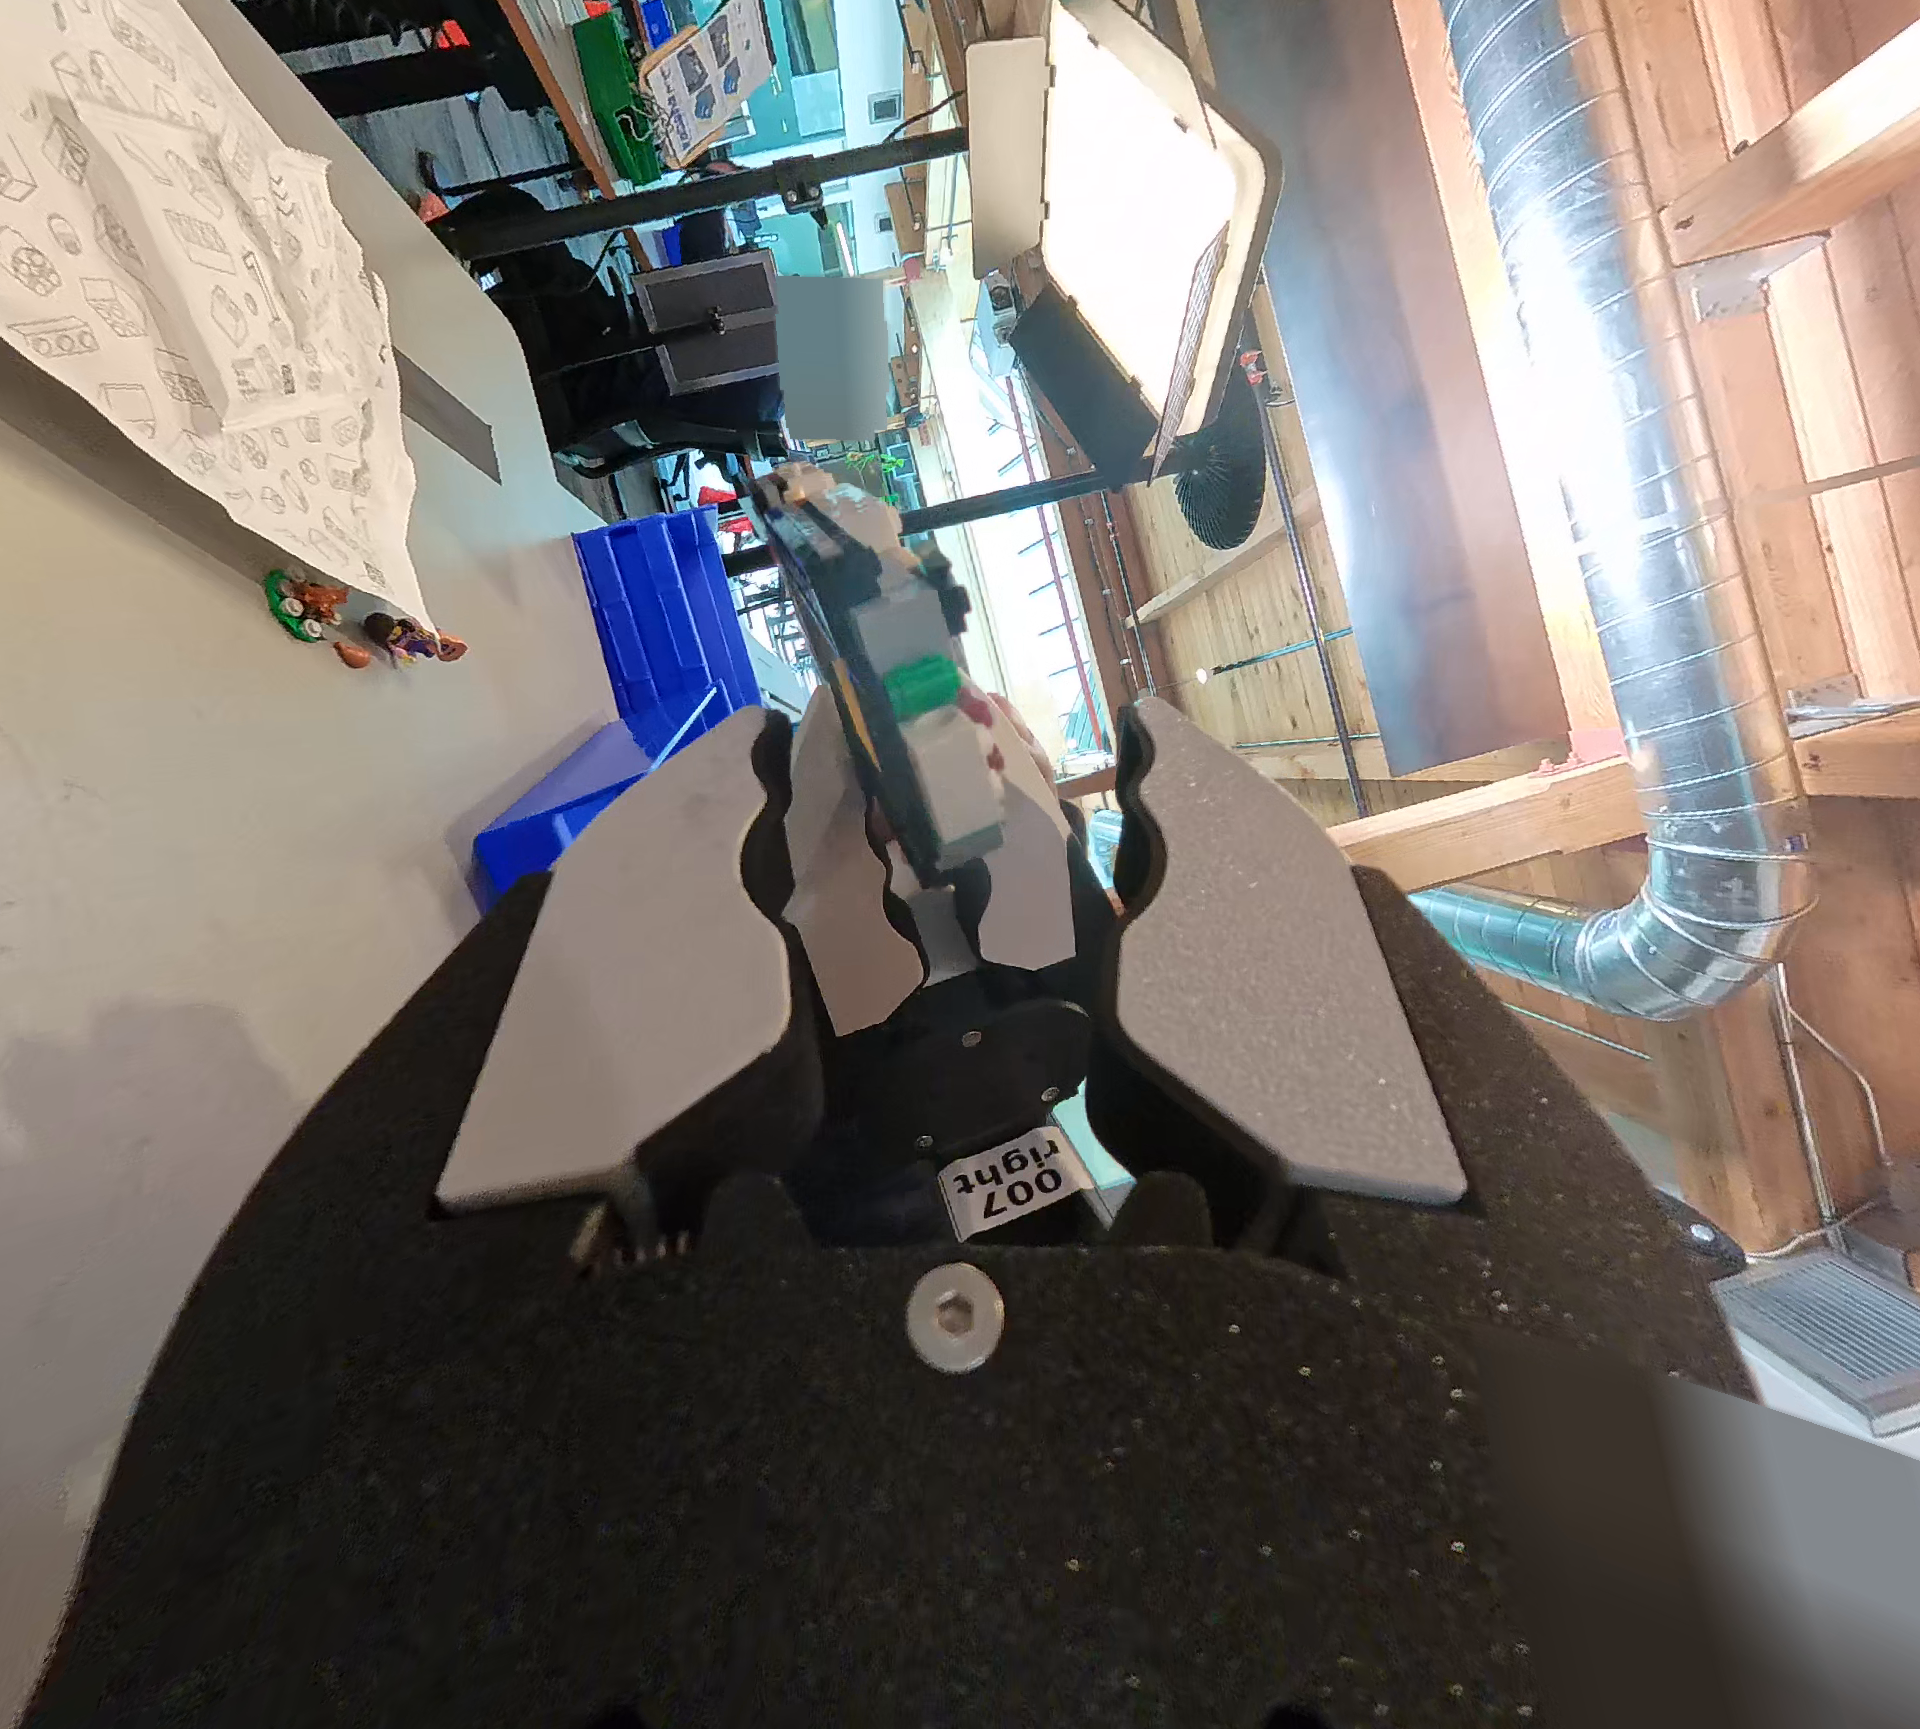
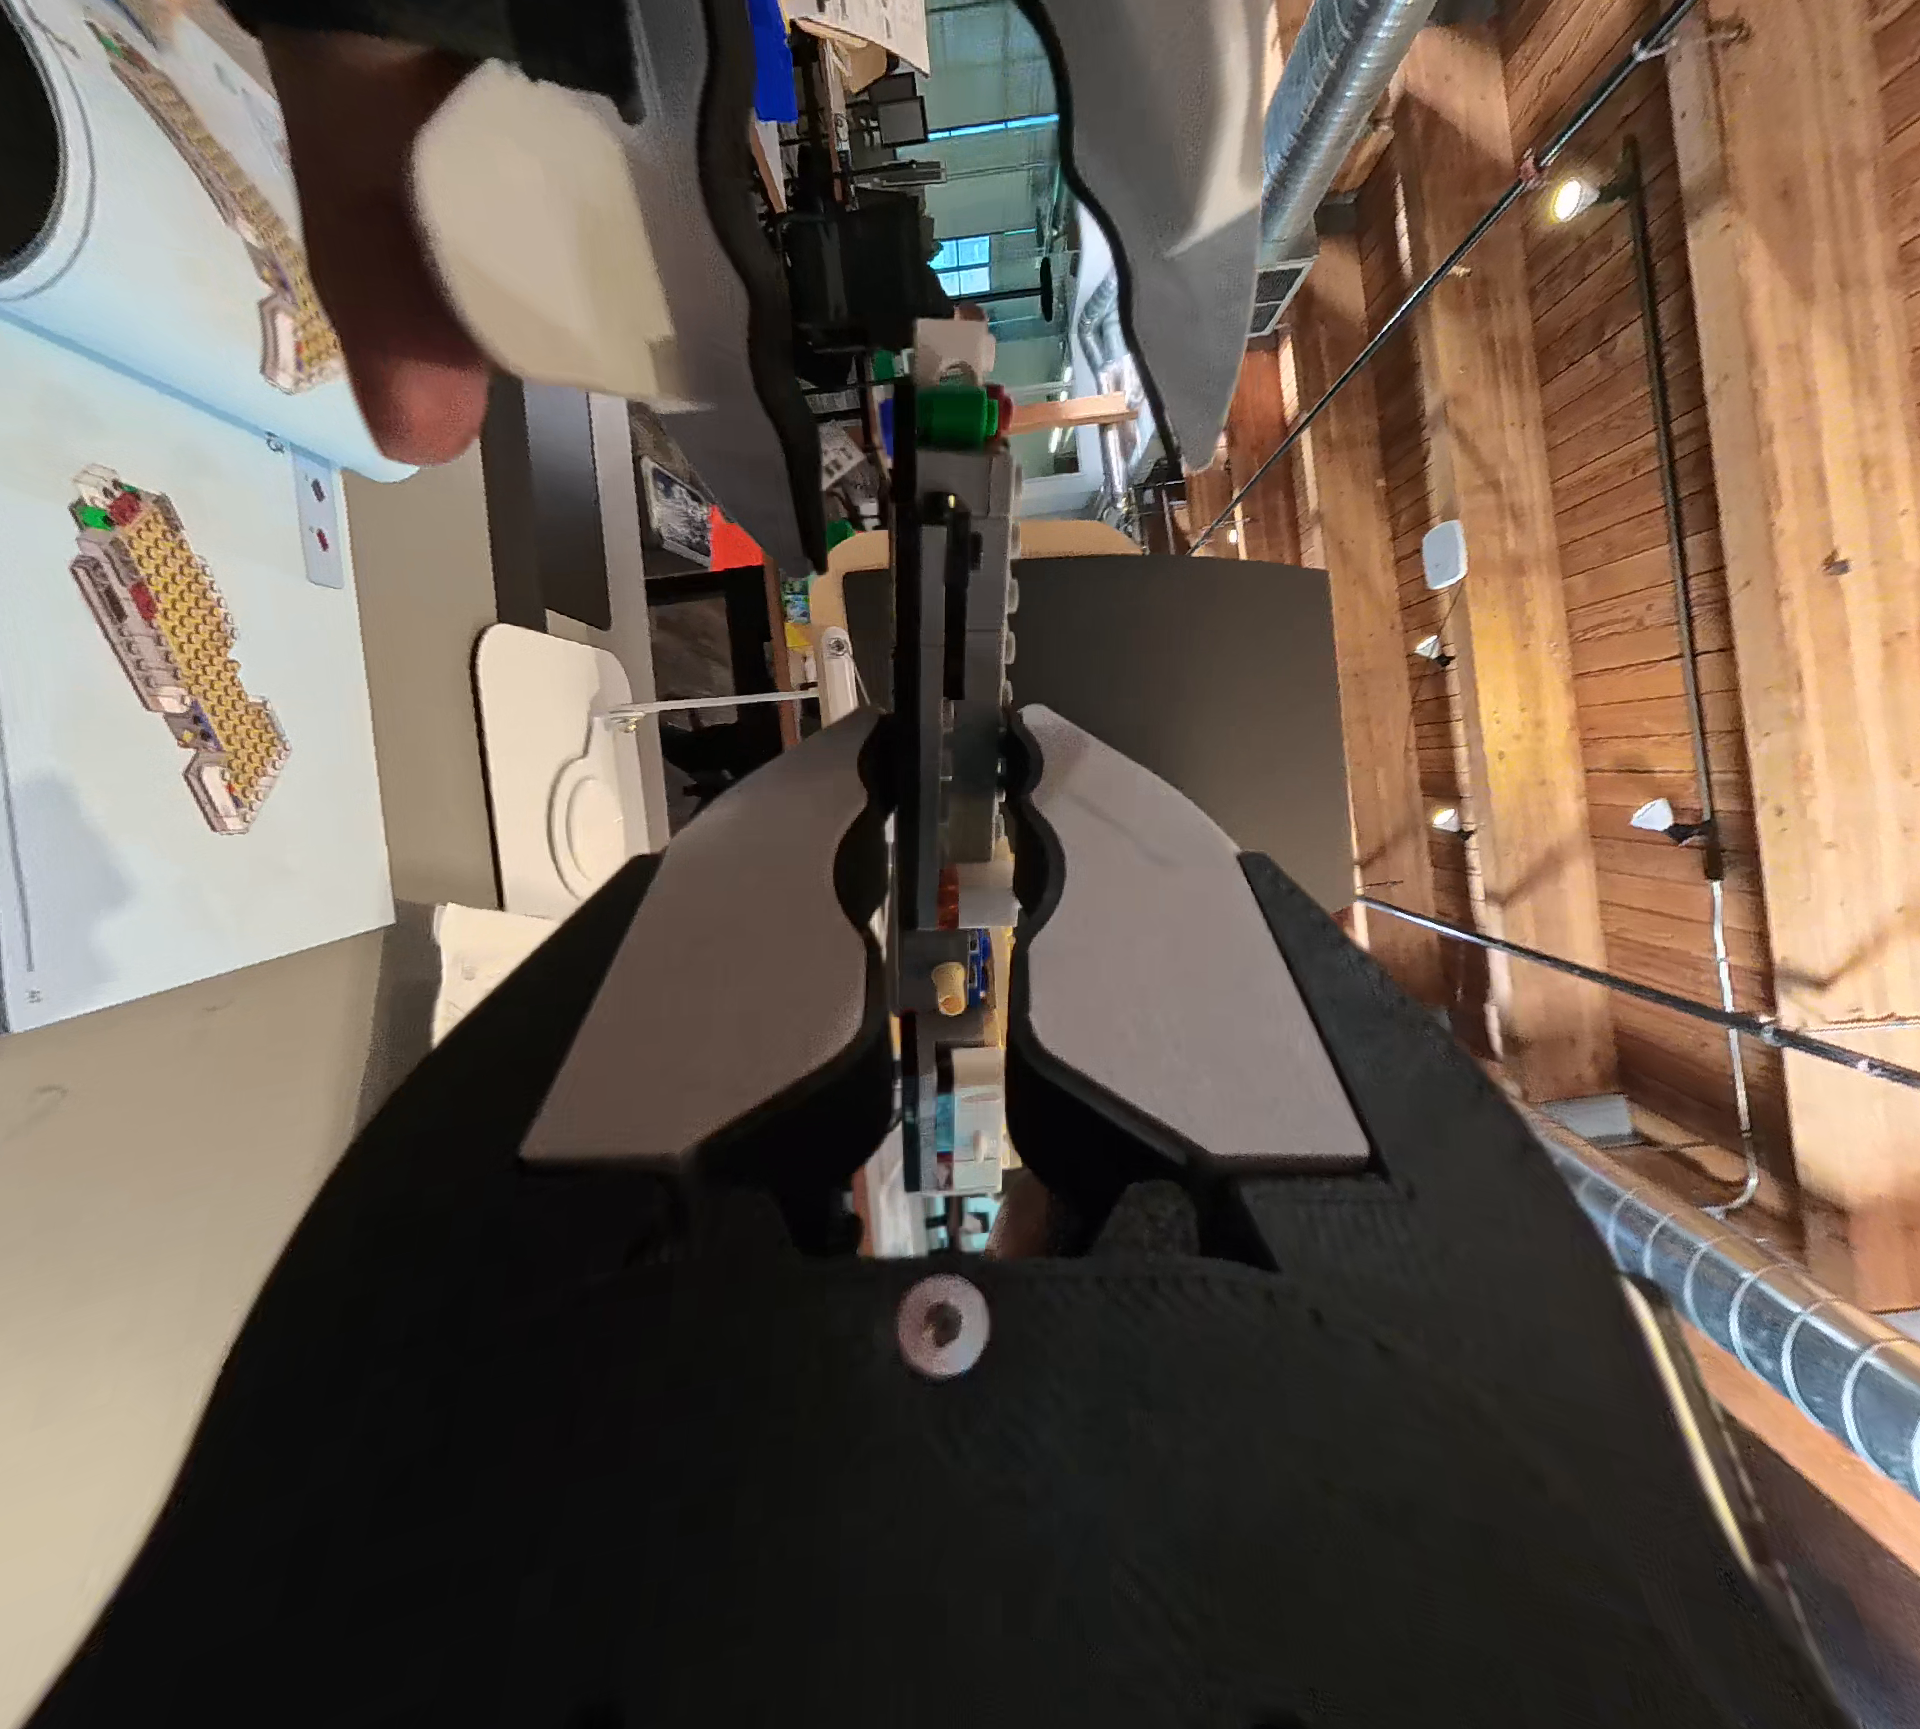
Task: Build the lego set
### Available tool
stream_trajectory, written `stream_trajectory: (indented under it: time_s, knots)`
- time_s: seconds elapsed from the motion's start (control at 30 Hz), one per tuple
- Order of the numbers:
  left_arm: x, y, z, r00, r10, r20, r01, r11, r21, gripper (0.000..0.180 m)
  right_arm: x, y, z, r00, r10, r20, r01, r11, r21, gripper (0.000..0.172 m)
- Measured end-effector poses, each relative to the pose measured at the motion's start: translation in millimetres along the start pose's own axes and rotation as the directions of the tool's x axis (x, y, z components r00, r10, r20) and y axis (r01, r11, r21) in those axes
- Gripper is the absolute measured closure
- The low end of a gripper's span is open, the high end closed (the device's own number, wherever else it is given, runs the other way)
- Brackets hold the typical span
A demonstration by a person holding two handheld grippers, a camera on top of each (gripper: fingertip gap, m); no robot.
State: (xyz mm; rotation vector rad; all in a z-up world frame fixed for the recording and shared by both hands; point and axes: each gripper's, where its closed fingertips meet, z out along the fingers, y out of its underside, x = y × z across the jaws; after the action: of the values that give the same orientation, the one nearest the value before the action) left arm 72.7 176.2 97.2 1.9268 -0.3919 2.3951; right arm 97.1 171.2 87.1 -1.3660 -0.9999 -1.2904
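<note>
here the right gripper [image 2: 943,744] clamps a long brick model [image 2: 951,640] edge-on, its long axis pointing far; the left gripper [image 1: 951,723] stands wide around its green-studded end, not touching.

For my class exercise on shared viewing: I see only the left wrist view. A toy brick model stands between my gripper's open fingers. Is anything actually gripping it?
Observer: Yes. The right gripper is clamped on the brick model, one pad on each side.
Operator: What lies on the table beyond it?
Observer: An open instruction booklet picturing a similar model.
Operator: Is a hand near?
Observer: A thumb shows at the left gripper, beside a white trigger piece.
</note>
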Motion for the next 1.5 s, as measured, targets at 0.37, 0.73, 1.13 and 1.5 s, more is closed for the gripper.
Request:
stream_trajectory:
  time_s: [0.37, 0.73, 1.13, 1.5]
  knots:
    - [-37, 11, -12, 0.996, 0.001, 0.086, 0.002, 0.999, -0.037, 0.132, -26, -13, -12, 0.976, -0.208, -0.068, 0.207, 0.978, -0.018, 0.152]
    - [-60, 35, -17, 0.99, -0.007, 0.141, 0.016, 0.998, -0.066, 0.145, -51, -16, -25, 0.969, -0.228, -0.098, 0.22, 0.972, -0.084, 0.152]
    - [-70, 43, -16, 0.983, 0.042, 0.177, -0.03, 0.997, -0.07, 0.159, -62, -18, -29, 0.965, -0.243, -0.102, 0.233, 0.968, -0.096, 0.152]
    - [-86, 41, -22, 0.988, 0.045, 0.146, -0.04, 0.998, -0.041, 0.162, -84, -21, -26, 0.966, -0.251, -0.065, 0.245, 0.965, -0.093, 0.15]
